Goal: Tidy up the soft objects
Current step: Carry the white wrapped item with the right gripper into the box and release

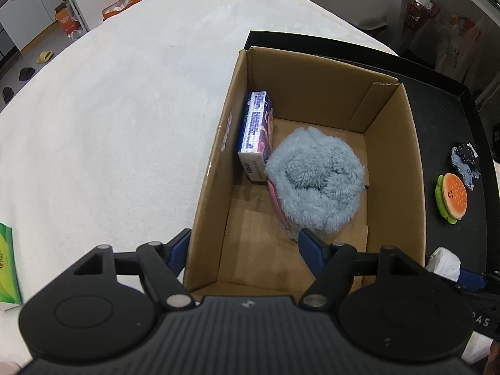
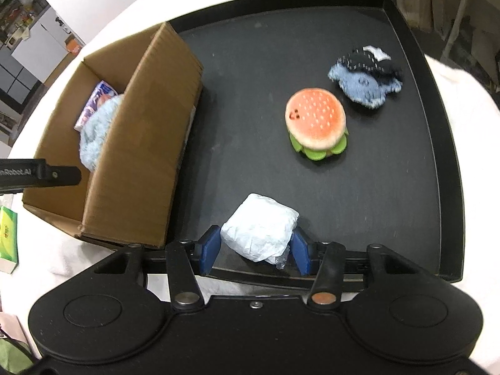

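Between the right gripper's [image 2: 256, 250] blue pads sits a crumpled white tissue pack [image 2: 259, 231], low on the black tray [image 2: 437, 187]. Its long axis runs roughly across the jaws. Both pads press its sides; the left gripper [image 1: 243, 247] hangs spread and empty over the cardboard box [image 1: 400, 162].

A pink flat item [image 1: 275, 201] lies mostly hidden under the fluffy light-blue plush [image 1: 315, 181]; the green carton [image 1: 7, 268] is cut off at the left edge.
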Demonstrator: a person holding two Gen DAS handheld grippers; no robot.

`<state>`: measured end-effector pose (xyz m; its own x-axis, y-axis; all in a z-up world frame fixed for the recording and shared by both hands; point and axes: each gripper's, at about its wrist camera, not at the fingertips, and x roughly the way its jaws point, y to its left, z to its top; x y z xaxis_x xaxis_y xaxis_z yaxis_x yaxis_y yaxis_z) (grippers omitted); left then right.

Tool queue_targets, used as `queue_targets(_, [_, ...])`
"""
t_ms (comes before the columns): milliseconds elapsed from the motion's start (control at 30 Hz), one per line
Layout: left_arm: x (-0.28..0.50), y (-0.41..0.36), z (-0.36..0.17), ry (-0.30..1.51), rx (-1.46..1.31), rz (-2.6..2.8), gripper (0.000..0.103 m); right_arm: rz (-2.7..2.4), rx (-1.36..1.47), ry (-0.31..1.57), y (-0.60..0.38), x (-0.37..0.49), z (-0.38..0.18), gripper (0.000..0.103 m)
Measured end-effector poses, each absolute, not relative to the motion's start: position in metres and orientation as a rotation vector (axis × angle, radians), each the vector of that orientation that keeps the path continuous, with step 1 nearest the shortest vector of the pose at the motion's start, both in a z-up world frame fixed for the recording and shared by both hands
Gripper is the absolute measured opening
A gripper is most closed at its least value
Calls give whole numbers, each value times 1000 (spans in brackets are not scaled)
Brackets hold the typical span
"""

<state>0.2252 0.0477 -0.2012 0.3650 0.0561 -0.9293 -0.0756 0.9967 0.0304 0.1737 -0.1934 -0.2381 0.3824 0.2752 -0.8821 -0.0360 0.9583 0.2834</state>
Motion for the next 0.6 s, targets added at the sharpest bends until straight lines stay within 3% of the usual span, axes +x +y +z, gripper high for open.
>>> queue_targets(600, [221,61,-197,1177,-63,70,72,183,194,1058,-182,181,-195,48])
